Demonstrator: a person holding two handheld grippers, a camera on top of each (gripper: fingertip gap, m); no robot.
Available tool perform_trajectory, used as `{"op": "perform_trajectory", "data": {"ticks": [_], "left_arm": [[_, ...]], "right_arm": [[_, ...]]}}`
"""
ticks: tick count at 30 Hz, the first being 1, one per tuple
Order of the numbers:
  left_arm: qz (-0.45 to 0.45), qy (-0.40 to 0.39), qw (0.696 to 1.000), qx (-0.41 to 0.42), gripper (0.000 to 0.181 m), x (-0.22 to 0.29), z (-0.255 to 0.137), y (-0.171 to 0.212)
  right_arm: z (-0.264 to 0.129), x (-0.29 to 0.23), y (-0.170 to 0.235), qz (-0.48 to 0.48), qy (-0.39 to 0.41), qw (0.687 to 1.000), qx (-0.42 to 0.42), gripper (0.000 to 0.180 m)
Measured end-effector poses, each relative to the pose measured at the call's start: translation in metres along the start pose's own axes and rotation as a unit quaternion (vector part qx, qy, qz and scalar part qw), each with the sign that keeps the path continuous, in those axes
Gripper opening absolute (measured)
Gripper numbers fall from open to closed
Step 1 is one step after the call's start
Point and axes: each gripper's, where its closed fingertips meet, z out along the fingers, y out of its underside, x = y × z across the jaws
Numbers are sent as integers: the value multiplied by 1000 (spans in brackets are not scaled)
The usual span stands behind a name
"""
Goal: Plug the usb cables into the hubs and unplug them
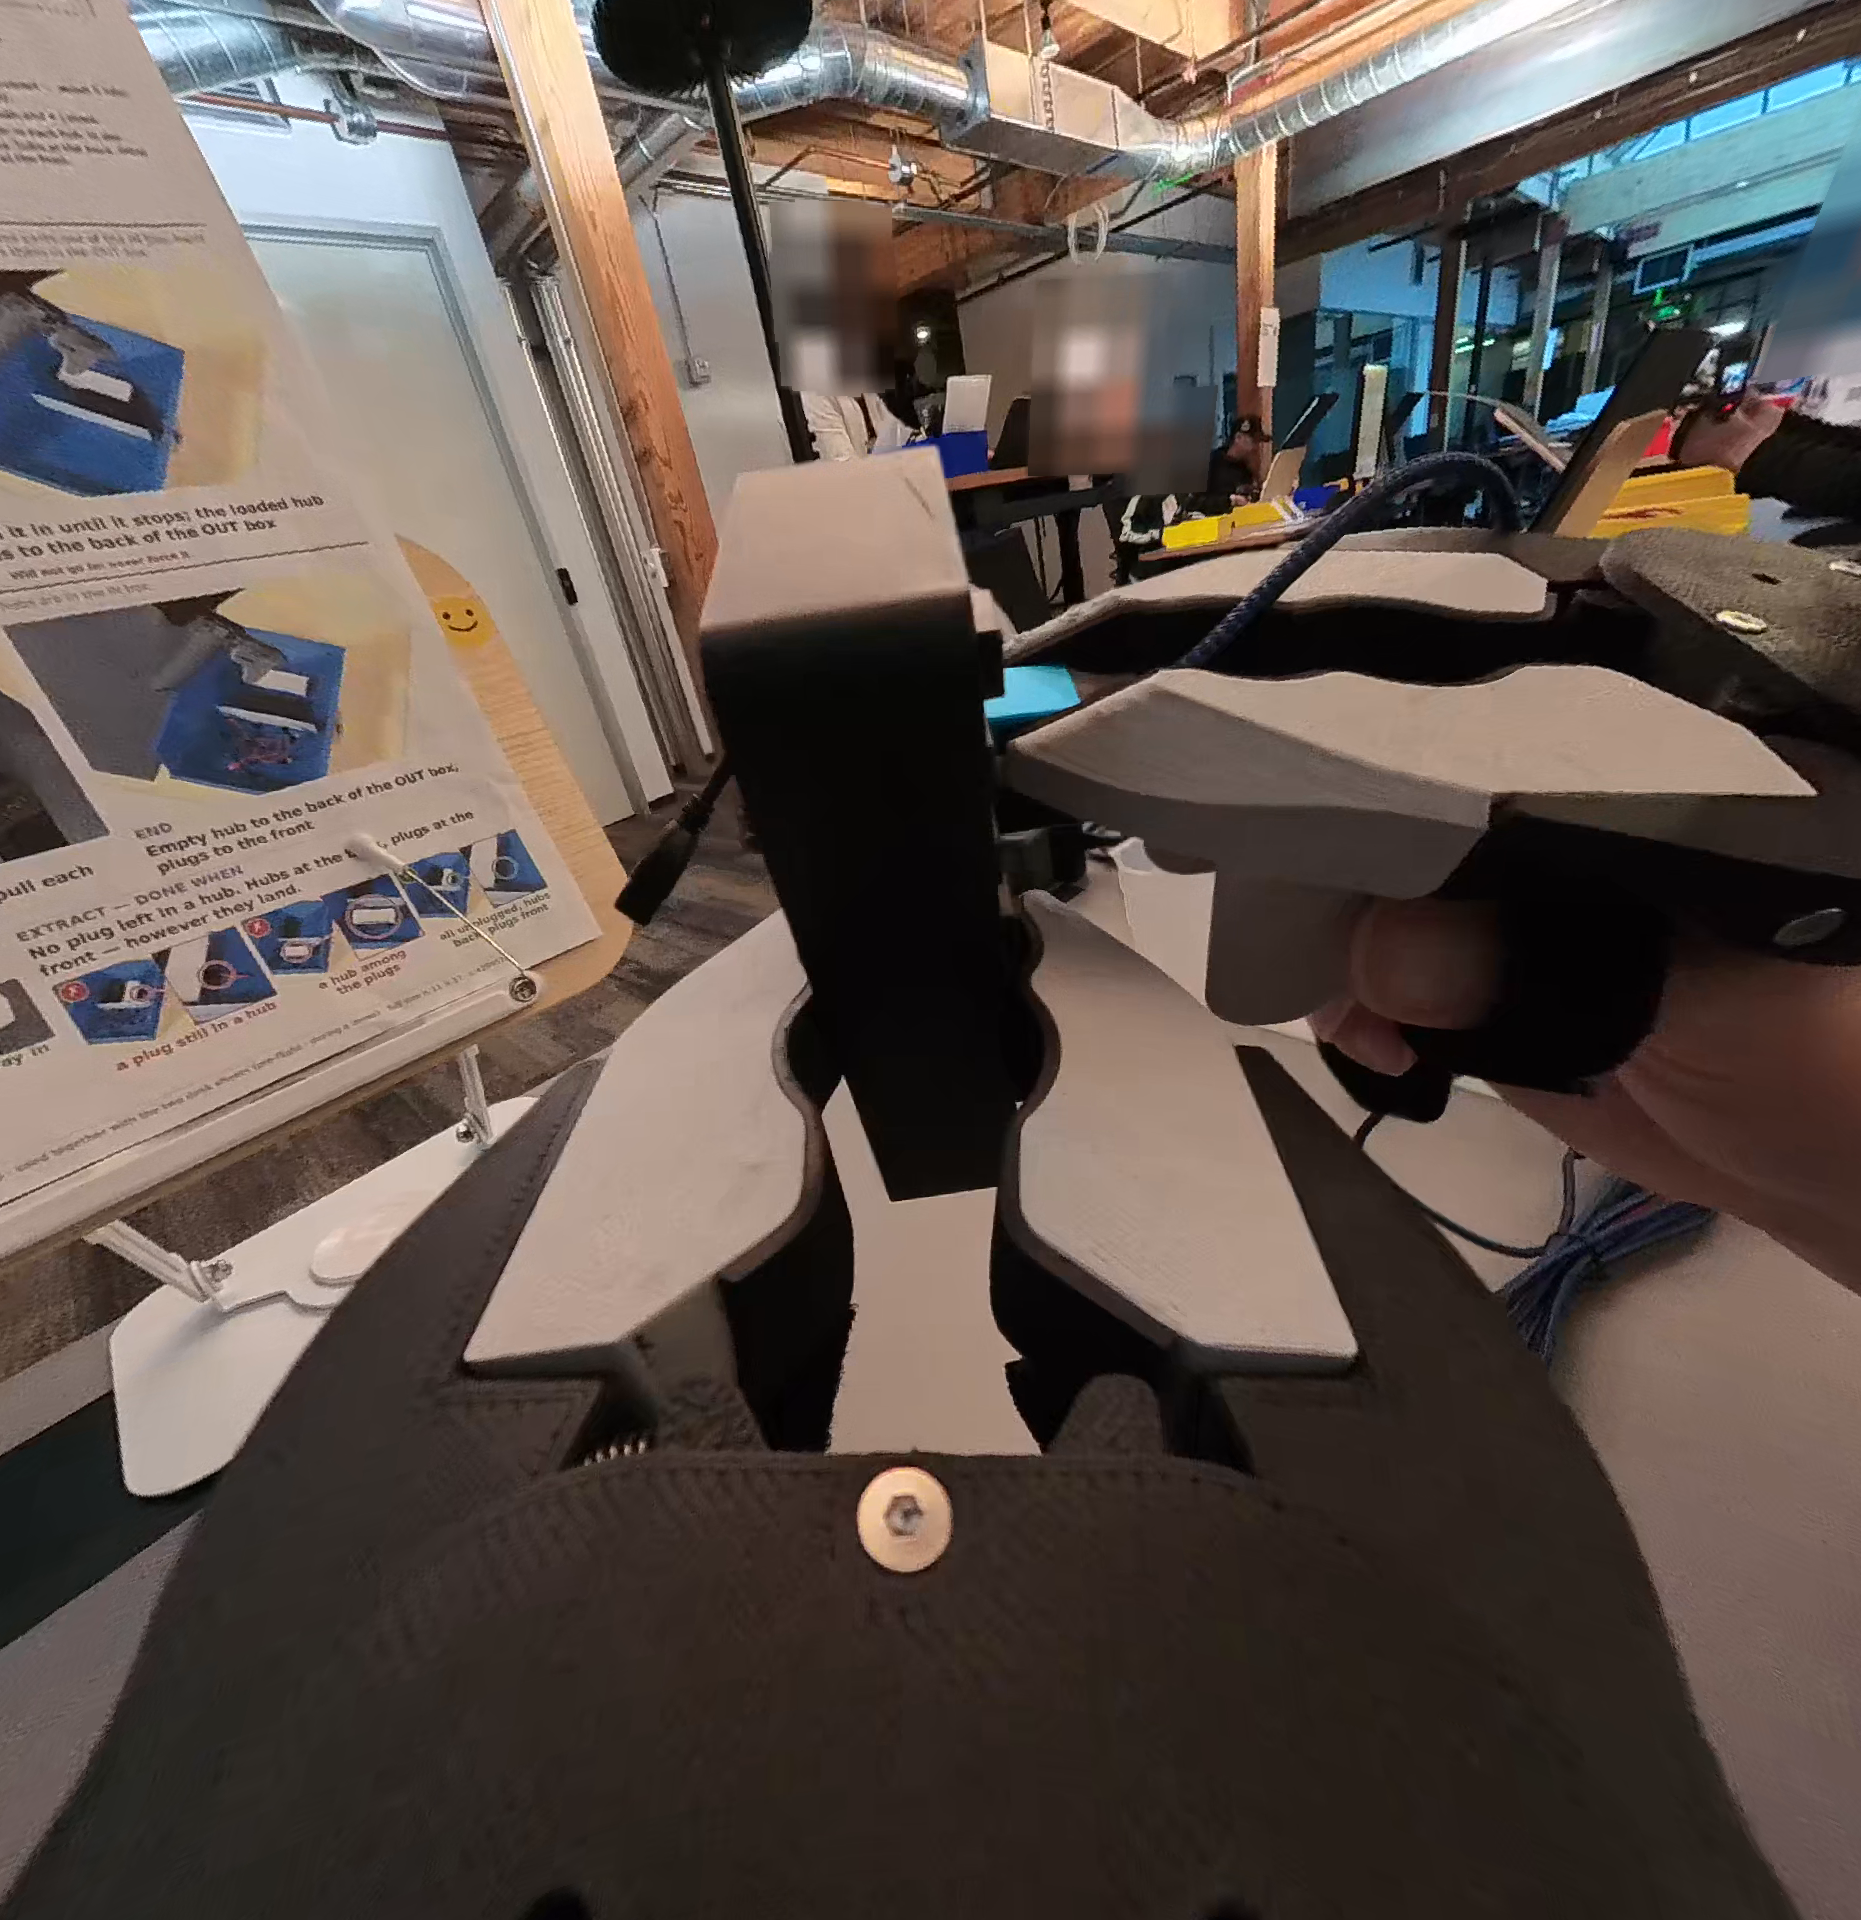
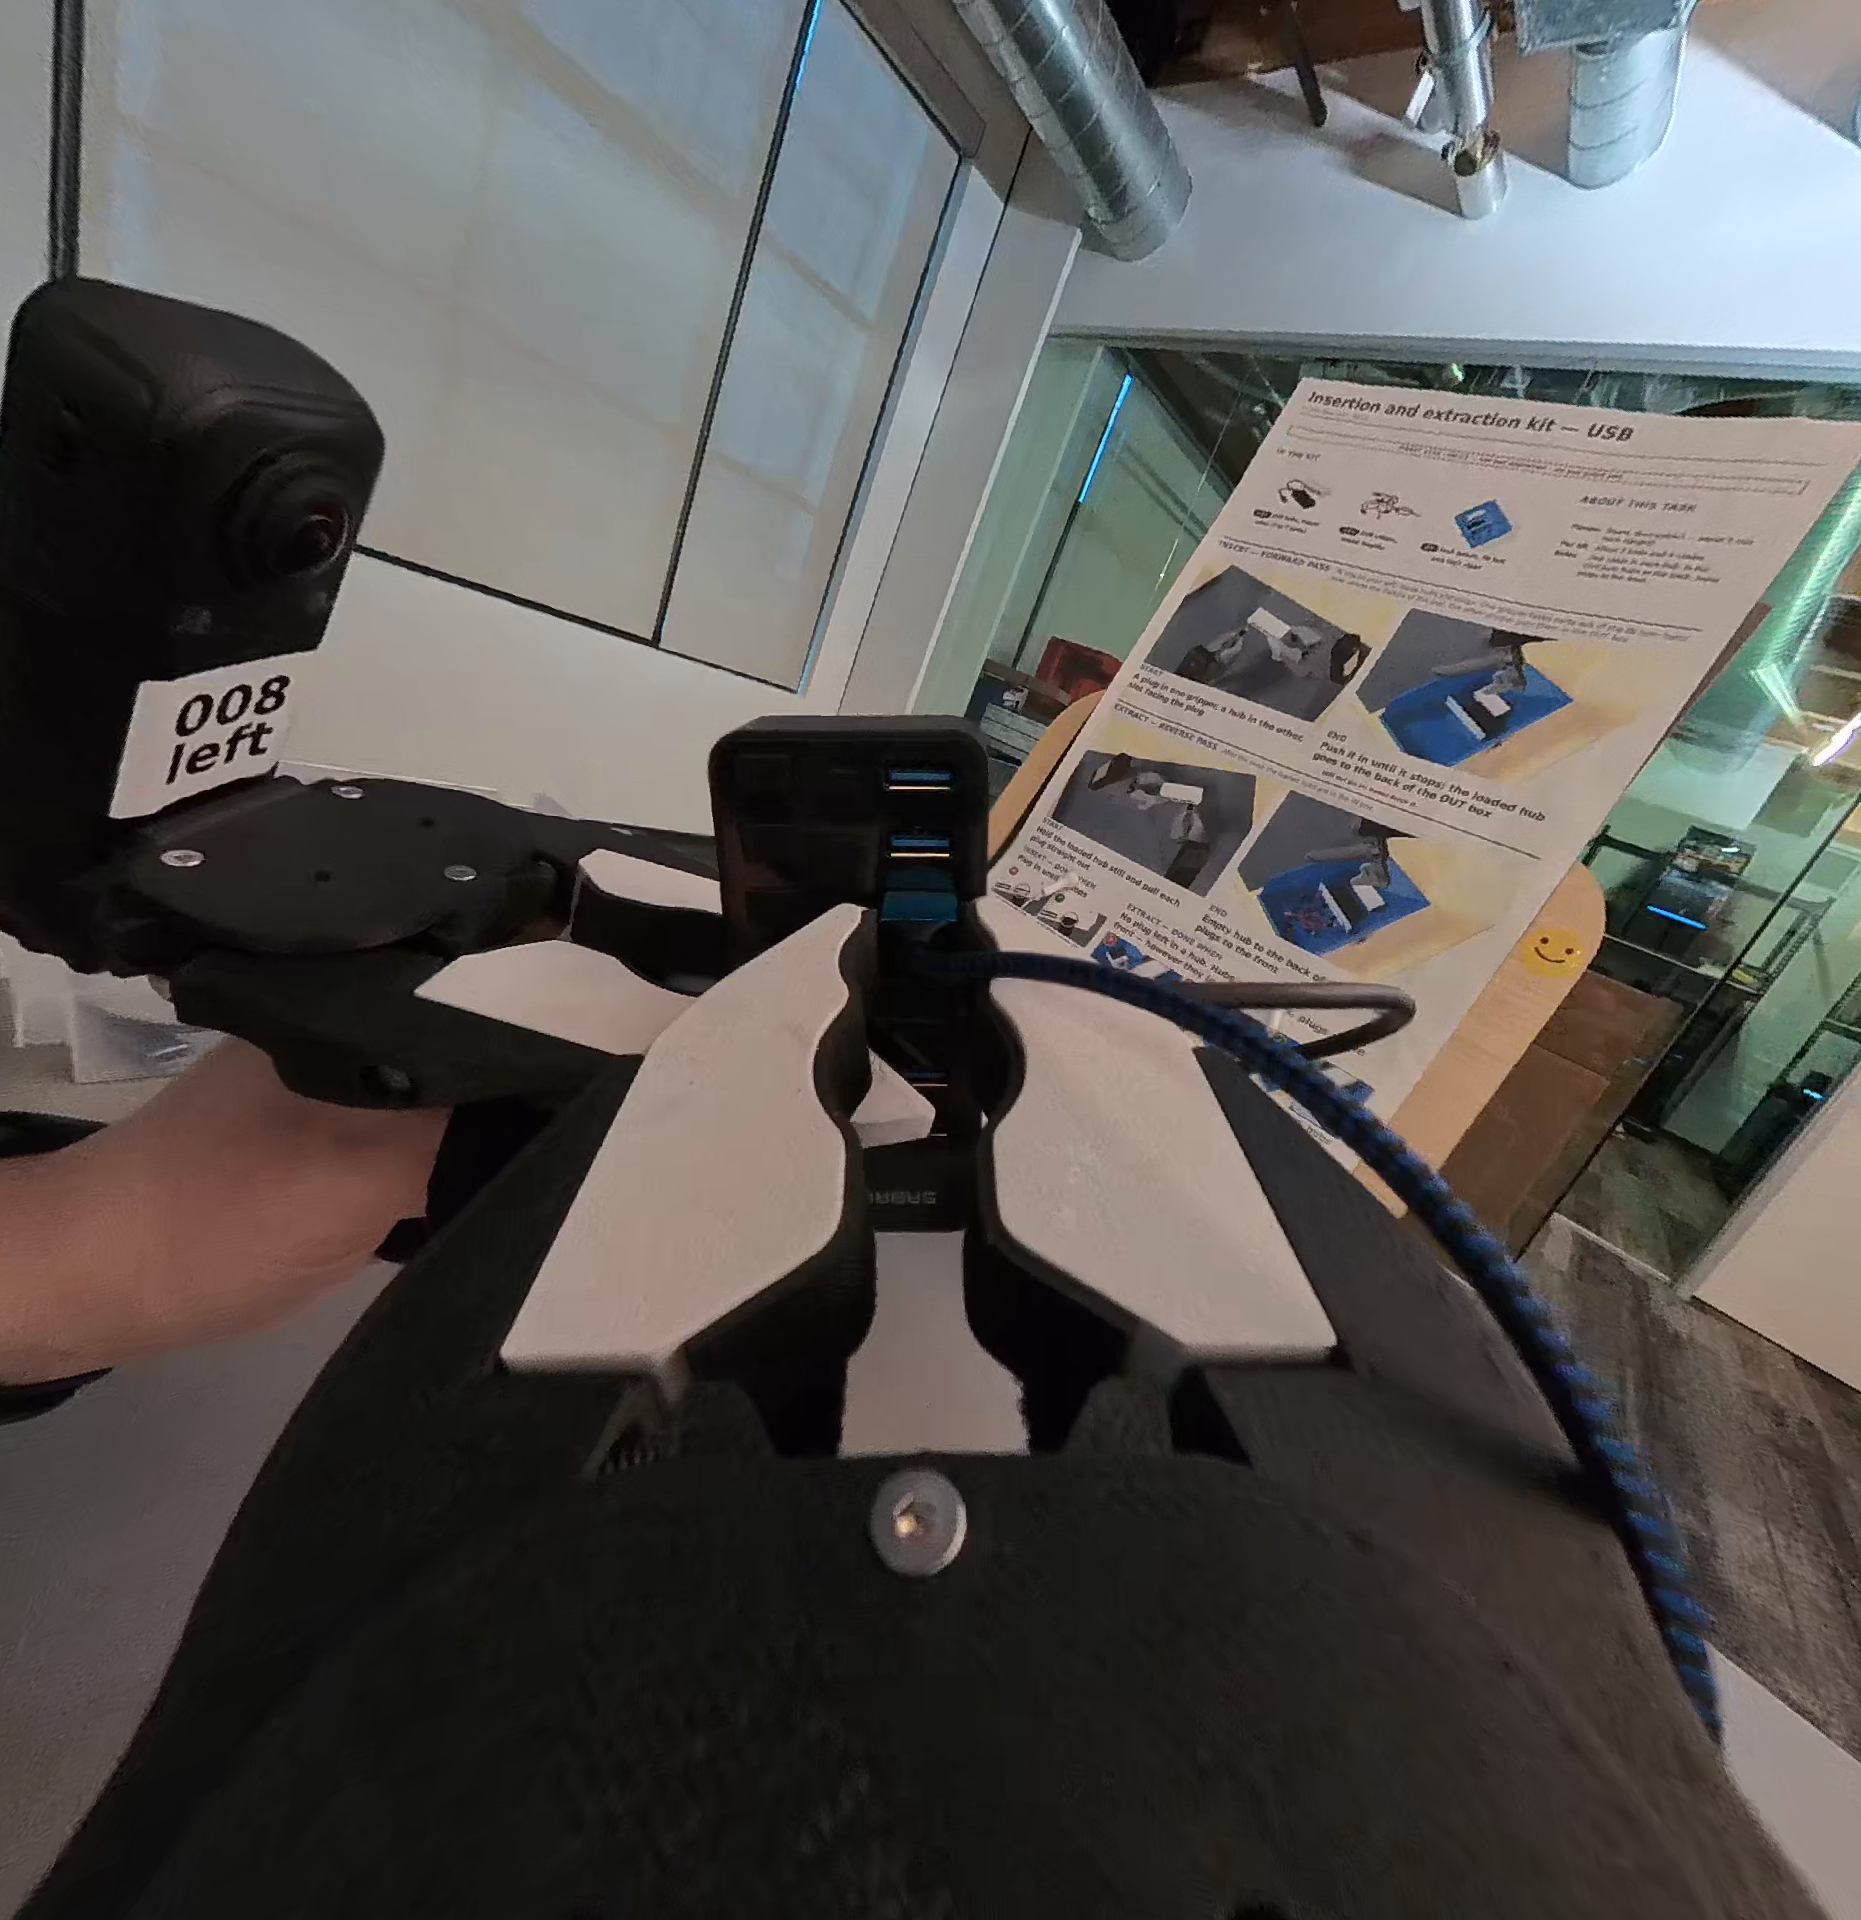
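Left tongs (image 1: 921,1049): gripping the black hub (image 1: 853,831) upright, lifted above the desk (image 1: 1736,1558).
Right tongs (image 2: 921,997): pinching the blue plug (image 2: 918,906), touching the hub (image 2: 861,821) at 12 o'clock.
Braided cable (image 2: 1477,1236): trailing toward 4 o'clock.

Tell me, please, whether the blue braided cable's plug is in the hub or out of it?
Cannot tell for sure: the plug meets the black hub at a port, but its seating is hidden.

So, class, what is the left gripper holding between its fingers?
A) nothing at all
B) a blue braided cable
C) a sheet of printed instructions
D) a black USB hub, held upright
D: in the left wrist view the left gripper is shut on the black USB hub, which stands upright, while the right gripper holds the blue plug at its ports.
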Motion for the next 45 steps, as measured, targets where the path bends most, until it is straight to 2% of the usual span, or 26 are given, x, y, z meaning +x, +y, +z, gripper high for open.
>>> {"op": "perform_trajectory", "data": {"ticks": [3, 6, 7, 12, 17, 21, 23, 26, 29, 31, 35, 38, 41, 45], "left_arm": [[-6, -7, 1000, -12, 28, -3, 2, 4], [-50, 2, 998, -22, 28, -10, 5, 6], [-64, -2, 998, -23, 28, -17, 4, 6], [-141, -22, 990, -15, 28, -62, -11, 10], [-237, 29, 971, 22, 28, -87, -26, 7], [-256, 60, 963, 55, 28, -96, -36, -7], [-257, 89, 960, 61, 28, -93, -41, -16], [-236, 111, 964, 60, 28, -86, -47, -28], [-224, 170, 958, 55, 28, -64, -50, -39], [-222, 219, 949, 47, 28, -45, -51, -45], [-225, 268, 936, 26, 28, -15, -44, -46], [-250, 296, 922, 26, 27, -2, -39, -45], [-268, 290, 919, 16, 28, -4, -34, -37], [-286, 288, 914, 15, 28, -9, -31, -29]], "right_arm": [[1, 1, 2, 1, 6, 1000, -4, 15], [6, 8, 11, 31, 23, 999, -15, 16], [8, 9, 16, 45, 28, 998, -23, 25], [6, -2, 11, 37, 28, 999, 1, 26], [11, -49, 9, 51, -93, 994, -32, 24], [-11, -72, -33, 36, -204, 978, 15, 23], [-30, -73, -55, 59, -264, 962, 39, 24], [-47, -44, -69, 91, -277, 955, 62, 24], [-40, 4, -43, 165, -220, 961, 28, 23], [-34, 25, -21, 225, -197, 954, 21, 23], [-23, 7, 1, 319, -265, 910, -6, 26], [-15, -11, 3, 293, -273, 916, -19, 31], [-21, -17, 9, 197, -269, 942, -45, 31], [-38, -9, 12, 102, -261, 957, -70, 31]]}}
